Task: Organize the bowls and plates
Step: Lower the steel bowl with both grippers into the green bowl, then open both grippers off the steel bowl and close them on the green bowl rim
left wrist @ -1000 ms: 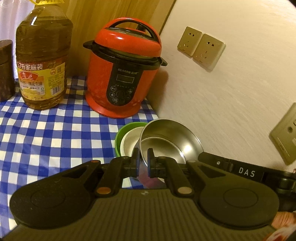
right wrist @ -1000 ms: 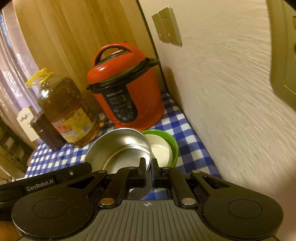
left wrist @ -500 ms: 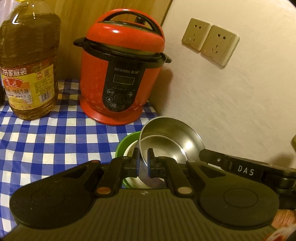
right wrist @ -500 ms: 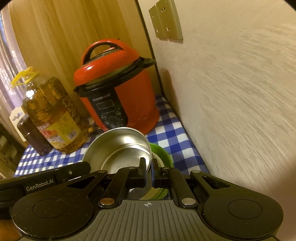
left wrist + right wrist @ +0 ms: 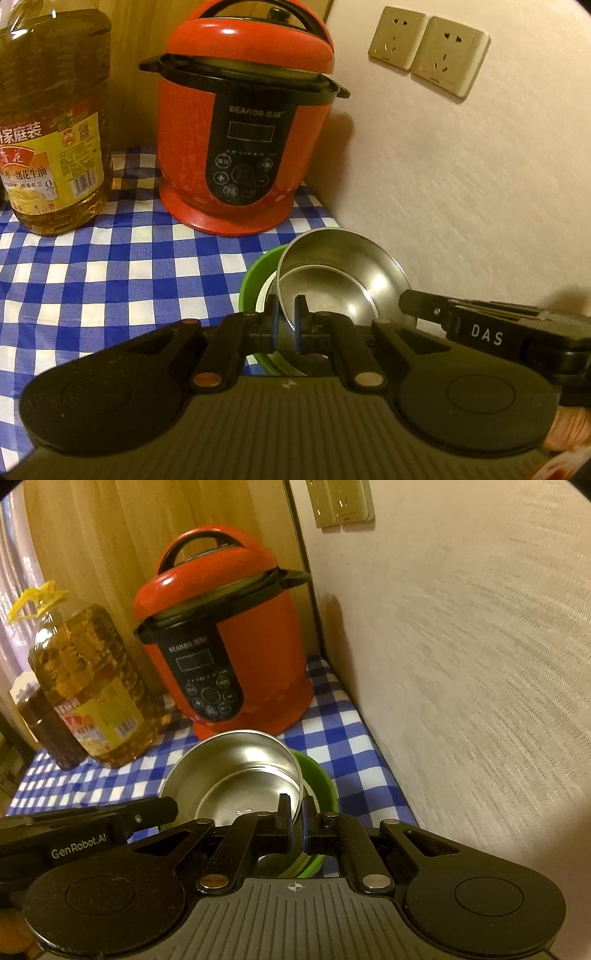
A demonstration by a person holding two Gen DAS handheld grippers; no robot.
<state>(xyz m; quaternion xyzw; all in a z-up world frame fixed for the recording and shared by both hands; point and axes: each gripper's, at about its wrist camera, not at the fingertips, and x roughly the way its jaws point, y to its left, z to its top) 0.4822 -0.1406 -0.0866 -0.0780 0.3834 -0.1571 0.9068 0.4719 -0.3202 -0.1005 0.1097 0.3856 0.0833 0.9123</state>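
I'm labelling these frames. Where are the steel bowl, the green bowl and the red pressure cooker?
steel bowl (image 5: 343, 280): left wrist view, inner wall.
green bowl (image 5: 325, 779): right wrist view, far rim.
red pressure cooker (image 5: 184, 122): left wrist view, red side of the body.

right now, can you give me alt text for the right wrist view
Both grippers pinch opposite rims of a shiny steel bowl, the right gripper at centre and the left gripper entering from the left, over a green bowl. Behind stand a red electric pressure cooker and a large oil bottle on a blue-and-white checked cloth.
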